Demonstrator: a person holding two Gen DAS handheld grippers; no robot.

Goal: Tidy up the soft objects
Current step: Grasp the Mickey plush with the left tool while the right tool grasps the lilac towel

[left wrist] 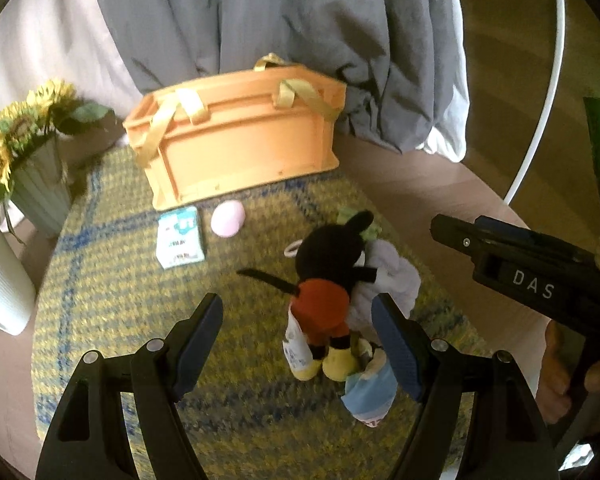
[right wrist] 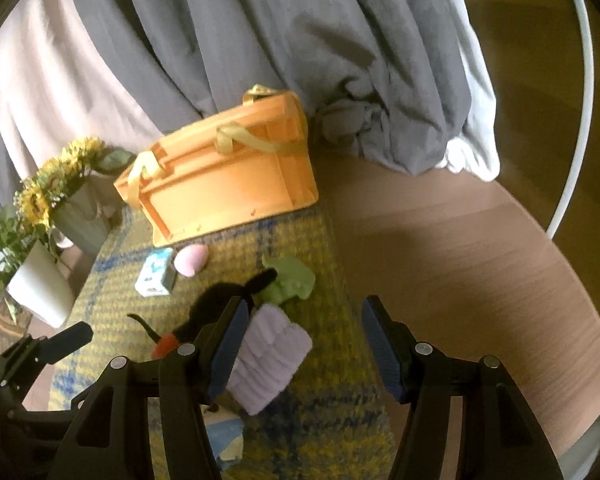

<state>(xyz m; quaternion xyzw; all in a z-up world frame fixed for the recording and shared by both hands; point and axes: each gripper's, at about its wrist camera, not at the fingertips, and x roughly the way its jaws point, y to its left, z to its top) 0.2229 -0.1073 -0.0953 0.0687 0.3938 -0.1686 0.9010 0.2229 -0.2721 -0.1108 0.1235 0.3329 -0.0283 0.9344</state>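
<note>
A black mouse plush in red shorts [left wrist: 326, 280] lies on the yellow-blue rug [left wrist: 112, 288], partly over a lilac fluffy cloth [left wrist: 396, 280] and a light blue soft item [left wrist: 370, 394]. My left gripper [left wrist: 300, 344] is open just above the plush. In the right wrist view my right gripper [right wrist: 304, 344] is open over the lilac cloth [right wrist: 270, 364], with a green soft item [right wrist: 292, 280] beyond it. The plush [right wrist: 220, 304] is partly hidden by my finger. An orange crate [left wrist: 240, 136] with yellow straps stands at the rug's far end.
A small white-blue carton [left wrist: 180, 242] and a pink egg-shaped thing [left wrist: 228, 220] lie before the crate. Sunflowers in a ribbed pot [left wrist: 24, 148] and a white vase [left wrist: 0, 280] stand left. Grey and white bedding [left wrist: 260, 20] hangs behind. A white hoop [left wrist: 540, 100] is right.
</note>
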